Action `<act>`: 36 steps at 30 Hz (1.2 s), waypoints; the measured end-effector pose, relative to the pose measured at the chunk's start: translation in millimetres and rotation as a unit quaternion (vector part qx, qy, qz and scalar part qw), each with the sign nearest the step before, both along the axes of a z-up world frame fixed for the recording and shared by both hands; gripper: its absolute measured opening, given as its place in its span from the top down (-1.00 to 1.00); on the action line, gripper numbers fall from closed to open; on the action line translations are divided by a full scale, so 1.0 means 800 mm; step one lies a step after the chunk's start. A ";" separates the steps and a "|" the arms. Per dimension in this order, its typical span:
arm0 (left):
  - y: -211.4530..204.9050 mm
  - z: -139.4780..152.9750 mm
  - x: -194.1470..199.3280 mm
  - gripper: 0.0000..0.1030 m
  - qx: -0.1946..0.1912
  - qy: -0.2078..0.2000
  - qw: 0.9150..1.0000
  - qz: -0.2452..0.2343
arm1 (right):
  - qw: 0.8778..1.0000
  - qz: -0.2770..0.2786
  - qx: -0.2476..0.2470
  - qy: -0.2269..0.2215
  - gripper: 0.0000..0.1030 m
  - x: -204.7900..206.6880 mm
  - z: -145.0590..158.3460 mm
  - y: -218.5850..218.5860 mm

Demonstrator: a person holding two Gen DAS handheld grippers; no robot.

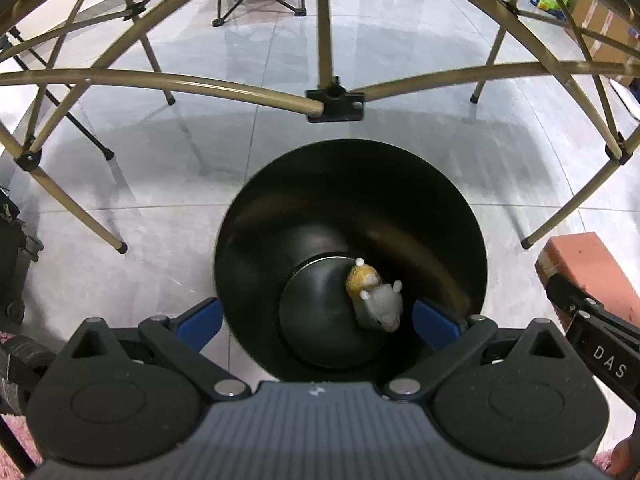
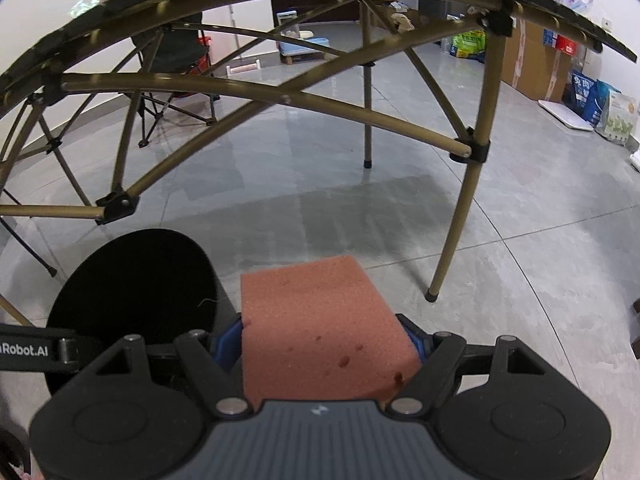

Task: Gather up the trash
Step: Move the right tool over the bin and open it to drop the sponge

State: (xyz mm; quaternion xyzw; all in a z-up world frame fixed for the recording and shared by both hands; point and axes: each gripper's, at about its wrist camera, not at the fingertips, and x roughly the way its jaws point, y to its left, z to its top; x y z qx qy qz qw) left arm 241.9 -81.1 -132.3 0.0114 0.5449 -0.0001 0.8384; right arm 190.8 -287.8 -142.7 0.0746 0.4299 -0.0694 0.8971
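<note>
The glossy grey tiled floor (image 2: 400,216) carries a round black plastic bin (image 1: 400,208), the capped feet of a bronze metal folding table frame (image 2: 432,294) and a folding camp chair (image 2: 172,80).

A black round bin (image 1: 348,216) stands upright on the grey tiled floor, open at the top. At its bottom lies a small grey-and-yellow toy animal (image 1: 376,294). A salmon-pink sponge block (image 2: 320,320), pitted with small holes, sits clamped just beside the bin.

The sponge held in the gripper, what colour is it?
The sponge is salmon pink with a few small dark pits, clearest in the right wrist view.
</note>
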 end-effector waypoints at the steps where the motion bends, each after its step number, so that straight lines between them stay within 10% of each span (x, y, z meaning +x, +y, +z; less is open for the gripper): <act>1: 0.003 0.002 -0.001 -1.00 -0.001 -0.001 1.000 0.002 | 1.000 0.002 0.000 0.000 -0.48 0.000 0.001 0.004; 36: 0.196 0.005 -0.031 -1.00 -0.004 -0.011 0.990 0.140 | 0.993 0.113 0.000 0.009 -0.48 0.055 0.003 0.193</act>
